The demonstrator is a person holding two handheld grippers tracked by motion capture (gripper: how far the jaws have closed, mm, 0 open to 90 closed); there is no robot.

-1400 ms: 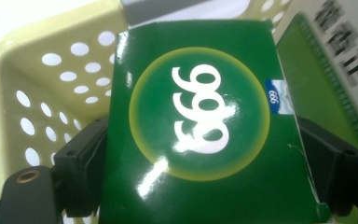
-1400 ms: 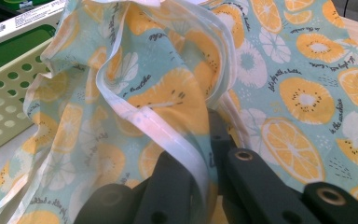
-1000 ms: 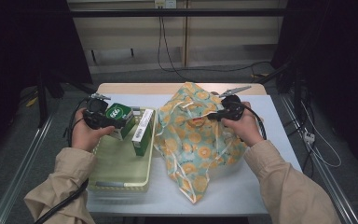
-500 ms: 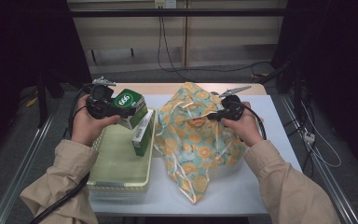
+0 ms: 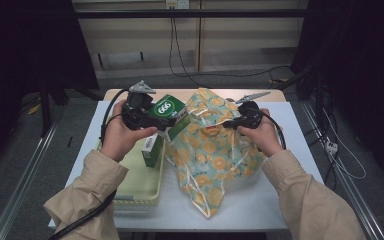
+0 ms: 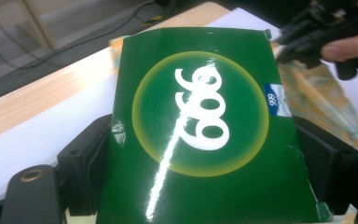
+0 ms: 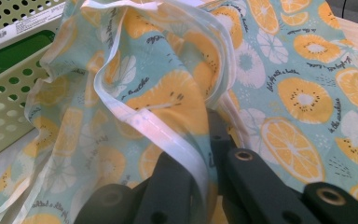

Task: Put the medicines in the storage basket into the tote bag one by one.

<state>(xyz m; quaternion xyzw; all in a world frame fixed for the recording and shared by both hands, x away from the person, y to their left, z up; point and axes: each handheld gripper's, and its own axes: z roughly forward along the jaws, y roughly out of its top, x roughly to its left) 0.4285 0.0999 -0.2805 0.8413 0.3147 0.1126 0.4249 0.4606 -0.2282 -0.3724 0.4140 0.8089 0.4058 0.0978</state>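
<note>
On the white table (image 5: 290,150), lying soft and slippery, bag (image 5: 215,150) of thin film, rim pinched in shut right gripper (image 5: 230,124), mouth sagging beside basket (image 5: 137,185). Above the basket's far end, riding toward that mouth, light stiff glossy box (image 5: 166,109), clamped across its width by wide-spread left gripper (image 5: 172,119); likely crushing if squeezed. Open room lying ahead; second box (image 5: 152,147) leaning just below.
</note>
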